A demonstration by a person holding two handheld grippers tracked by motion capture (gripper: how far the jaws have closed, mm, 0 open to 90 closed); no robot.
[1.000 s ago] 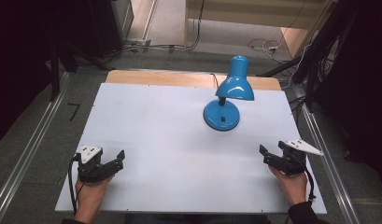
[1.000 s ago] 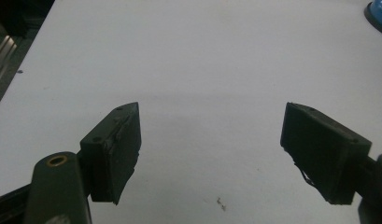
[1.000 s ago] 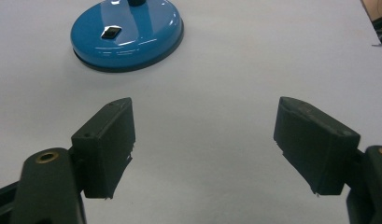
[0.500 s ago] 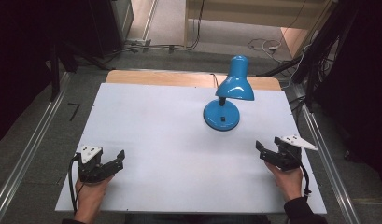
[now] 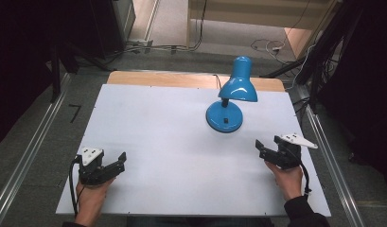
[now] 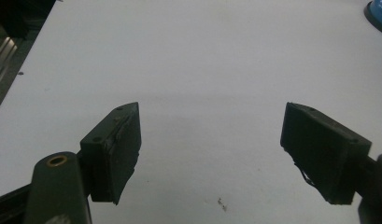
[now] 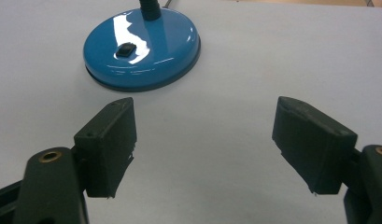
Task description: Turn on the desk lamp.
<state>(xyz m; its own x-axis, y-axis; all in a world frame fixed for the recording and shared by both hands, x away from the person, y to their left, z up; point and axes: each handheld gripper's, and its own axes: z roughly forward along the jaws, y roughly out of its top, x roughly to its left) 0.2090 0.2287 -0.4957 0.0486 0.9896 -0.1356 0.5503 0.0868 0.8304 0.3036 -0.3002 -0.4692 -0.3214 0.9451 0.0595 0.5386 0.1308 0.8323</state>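
Note:
A blue desk lamp [image 5: 225, 116] stands on the white table [image 5: 158, 118], right of the middle, its shade [image 5: 239, 85] tilted toward the far edge. In the right gripper view its round base [image 7: 142, 46] with a black switch [image 7: 125, 50] lies just ahead and left of my jaws. My right gripper [image 5: 261, 150] [image 7: 202, 109] is open and empty, a short way in front of the base. Near the front left corner my left gripper [image 5: 119, 161] [image 6: 212, 116] is also open over bare table, with the lamp base's edge [image 6: 379, 11] far off at the top right.
A wooden strip [image 5: 181, 79] runs along the table's far edge. Metal rails [image 5: 35, 146] flank the table on both sides. Cables [image 5: 267, 46] lie on the floor beyond.
My right gripper has crept forward and a little left toward the lamp base. The left gripper has stayed put.

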